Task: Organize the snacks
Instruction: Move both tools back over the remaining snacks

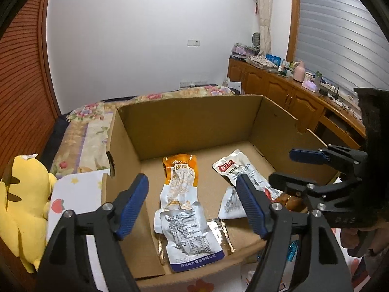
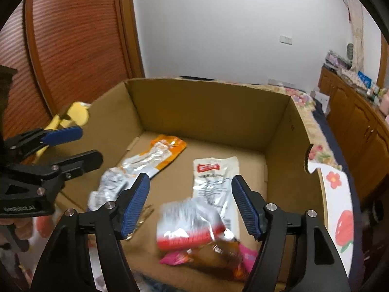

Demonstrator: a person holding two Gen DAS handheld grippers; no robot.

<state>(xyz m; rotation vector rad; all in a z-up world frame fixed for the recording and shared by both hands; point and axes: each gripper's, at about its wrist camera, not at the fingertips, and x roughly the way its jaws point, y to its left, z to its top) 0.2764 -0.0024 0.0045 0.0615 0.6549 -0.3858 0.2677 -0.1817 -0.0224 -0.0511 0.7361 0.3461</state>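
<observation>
Snack packets (image 1: 184,209) flat in cardboard box (image 1: 194,121); left gripper (image 1: 192,204) agape above

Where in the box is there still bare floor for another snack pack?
In the cardboard box, floor is bare along the far wall, behind the orange pack and white pack, and between those two. The near side is crowded with overlapping packs.

Dim indoor light, fisheye warp, slight blur
</observation>
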